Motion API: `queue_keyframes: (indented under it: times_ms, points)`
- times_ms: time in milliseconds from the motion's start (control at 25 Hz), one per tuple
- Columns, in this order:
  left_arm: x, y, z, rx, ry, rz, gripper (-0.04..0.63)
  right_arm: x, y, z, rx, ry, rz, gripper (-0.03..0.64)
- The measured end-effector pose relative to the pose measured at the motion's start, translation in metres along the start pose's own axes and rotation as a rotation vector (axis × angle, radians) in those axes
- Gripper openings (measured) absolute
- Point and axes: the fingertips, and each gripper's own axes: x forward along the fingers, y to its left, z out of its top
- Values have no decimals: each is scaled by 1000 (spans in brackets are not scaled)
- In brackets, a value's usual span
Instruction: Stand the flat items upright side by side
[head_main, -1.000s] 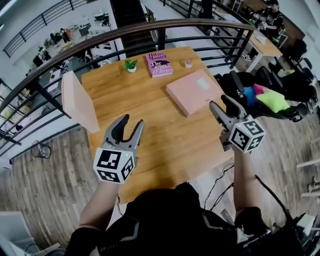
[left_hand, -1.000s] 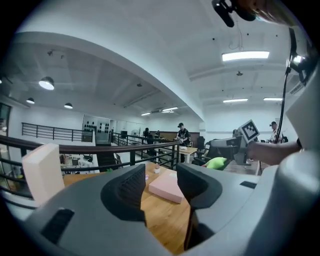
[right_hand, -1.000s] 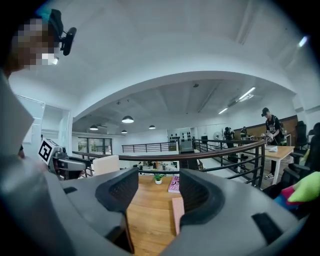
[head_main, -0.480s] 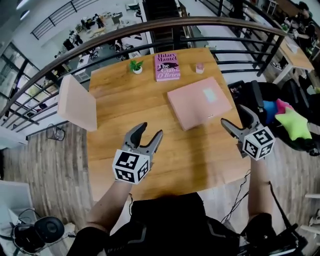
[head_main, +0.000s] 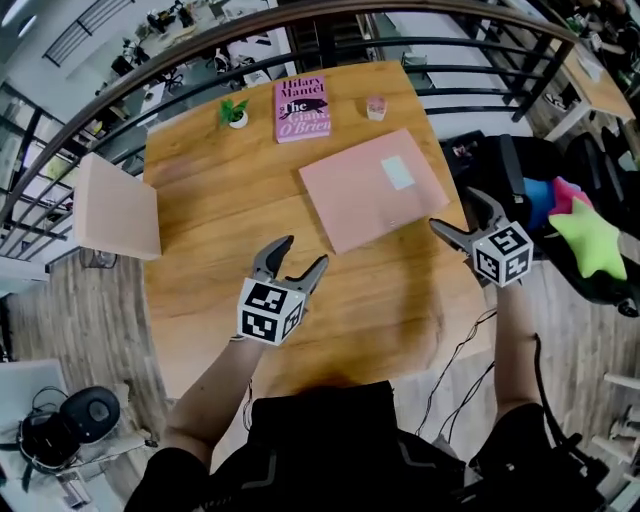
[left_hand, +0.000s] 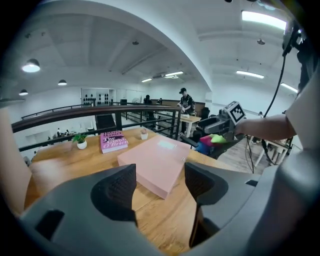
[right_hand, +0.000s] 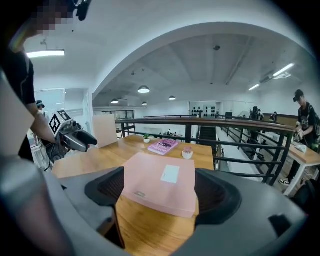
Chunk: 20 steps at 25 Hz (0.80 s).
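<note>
Lying flat: book (head_main: 302, 108) lettered "Hilary Mantel, The Giant O'Brien", pink box (head_main: 375, 188).
Left gripper (head_main: 303, 252), right gripper (head_main: 455, 212) released, jaws just opening, gripping nothing.

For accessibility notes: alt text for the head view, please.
A person holds the left gripper and right gripper over a wooden table near a flat pink box, jaws just opened wide, nothing between them. A purple book lies beyond; a pink board stands at the left edge.

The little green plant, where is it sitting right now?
In the head view, the green plant stands near the far edge of the table, left of centre. The purple book lies just to its right, with a small gap between them.
</note>
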Motion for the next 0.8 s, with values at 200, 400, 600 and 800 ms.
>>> queue_keyframes:
  times_ms: [200, 400, 600, 800]
  points:
    - [42, -2, -36, -52, 97, -6, 316, 31, -20, -47, -13, 106, 53, 458]
    - [75, 0, -64, 1, 194, 6, 318, 63, -37, -86, -35, 200, 85, 462]
    - [95, -4, -82, 80, 248, 22, 318, 72, -48, -119, -49, 288, 121, 468]
    - [109, -11, -86, 63, 279, -9, 318, 86, -49, -137, -99, 344, 148, 466]
